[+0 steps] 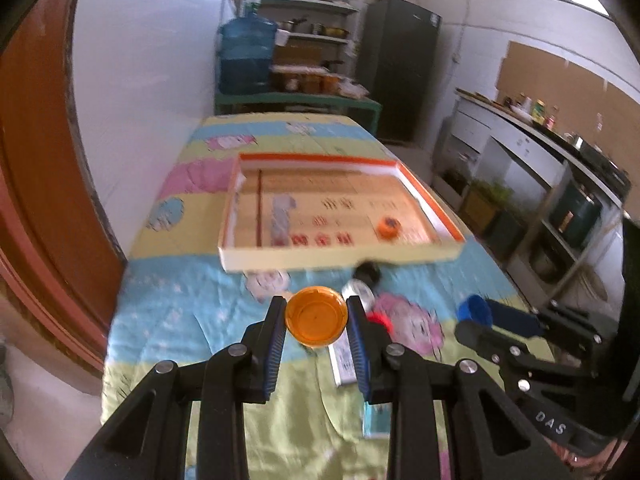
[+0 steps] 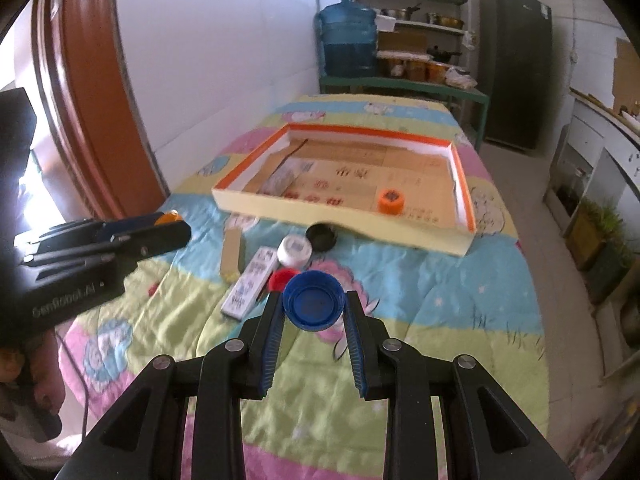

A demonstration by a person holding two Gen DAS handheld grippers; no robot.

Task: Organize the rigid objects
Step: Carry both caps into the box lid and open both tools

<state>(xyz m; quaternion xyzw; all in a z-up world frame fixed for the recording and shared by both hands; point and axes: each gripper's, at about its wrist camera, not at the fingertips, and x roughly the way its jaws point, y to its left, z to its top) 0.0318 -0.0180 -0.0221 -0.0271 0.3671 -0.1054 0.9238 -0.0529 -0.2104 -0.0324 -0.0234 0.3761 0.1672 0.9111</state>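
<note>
A blue water jug [image 2: 347, 38] stands beside shelves [image 2: 412, 4] and a dark fridge [image 2: 516, 68]

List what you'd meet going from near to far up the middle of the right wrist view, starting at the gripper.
Right gripper shut on blue cap → red cap → white cap → black cap → shallow box → orange cap inside it.

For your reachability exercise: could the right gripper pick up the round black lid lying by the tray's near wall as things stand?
Probably not yet. The right gripper is already shut on a round blue plastic cap, so its jaws are occupied. The round black lid lies uncovered ahead, beside a white cap.
</note>
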